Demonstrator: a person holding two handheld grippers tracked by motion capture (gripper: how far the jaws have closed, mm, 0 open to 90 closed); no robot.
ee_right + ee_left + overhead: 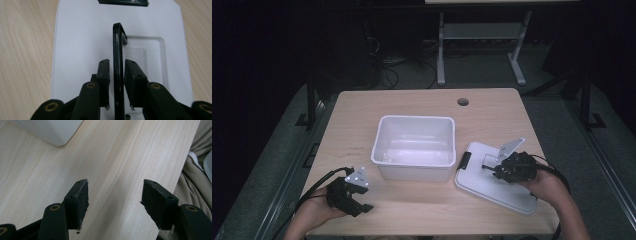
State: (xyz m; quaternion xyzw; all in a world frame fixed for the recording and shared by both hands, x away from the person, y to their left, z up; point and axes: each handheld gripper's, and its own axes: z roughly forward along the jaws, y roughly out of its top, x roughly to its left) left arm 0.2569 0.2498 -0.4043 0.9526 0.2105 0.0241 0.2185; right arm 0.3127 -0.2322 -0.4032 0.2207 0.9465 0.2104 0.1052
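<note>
A white lid [484,190] lies flat on the table to the right of an open white bin [414,119]. Its thin black handle [117,37] stands upright. My right gripper [488,168] reaches over the lid, and in the right gripper view [117,62] the handle runs straight between the jaws. The pads sit very close on both sides, with a sliver of gap on the left. My left gripper [361,207] rests near the table's front left edge, open with nothing between its fingers [115,192], over bare wood.
A black latch [465,160] sits on the lid's end nearest the bin [50,130]. The wooden table [362,110] has a round cable hole [463,101] at the back. Beige cloth [195,175] lies past the table's front edge. A desk frame stands behind.
</note>
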